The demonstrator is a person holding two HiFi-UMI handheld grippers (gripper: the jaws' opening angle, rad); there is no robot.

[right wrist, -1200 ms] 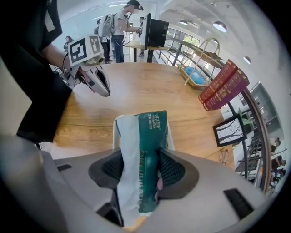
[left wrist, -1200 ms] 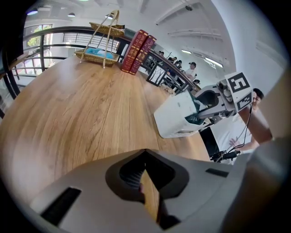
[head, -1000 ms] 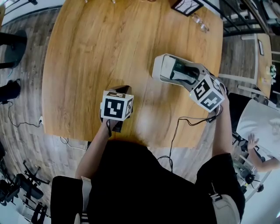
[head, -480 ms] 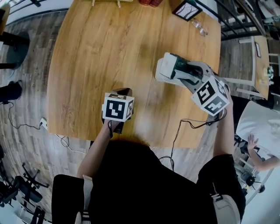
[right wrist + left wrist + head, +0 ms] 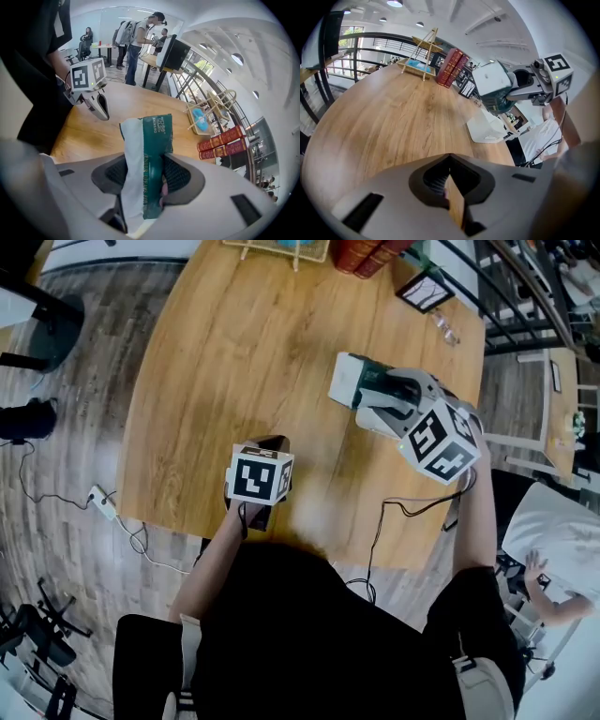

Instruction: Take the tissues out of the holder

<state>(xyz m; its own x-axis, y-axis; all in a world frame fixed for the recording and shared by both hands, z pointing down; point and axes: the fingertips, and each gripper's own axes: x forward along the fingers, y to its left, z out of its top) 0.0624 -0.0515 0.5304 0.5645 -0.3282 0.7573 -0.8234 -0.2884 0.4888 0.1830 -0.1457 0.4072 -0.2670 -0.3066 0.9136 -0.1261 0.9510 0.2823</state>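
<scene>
Grey plank flooring surrounds a large round light-wood table [image 5: 234,362] that fills the head view, with a dark railing beyond its far edge. At the far side stand a small wooden A-frame rack [image 5: 423,56] with something blue on its tray, and to its right two red hardback books [image 5: 451,68]. On the right half of the table, seen from the left gripper view, a white box-shaped tissue holder [image 5: 485,131] rests on the wood. The green-and-white plastic tissue pack [image 5: 152,154] hangs in the air above it, clear of the holder. The right gripper [image 5: 145,176] has its jaws pressed against the pack's two sides, with the pack's free end sticking out past the tips. Near the table's front edge, well to the left, the left gripper [image 5: 450,187] hovers with its jaws drawn almost together, only a thin slit of wood showing, nothing between them.
</scene>
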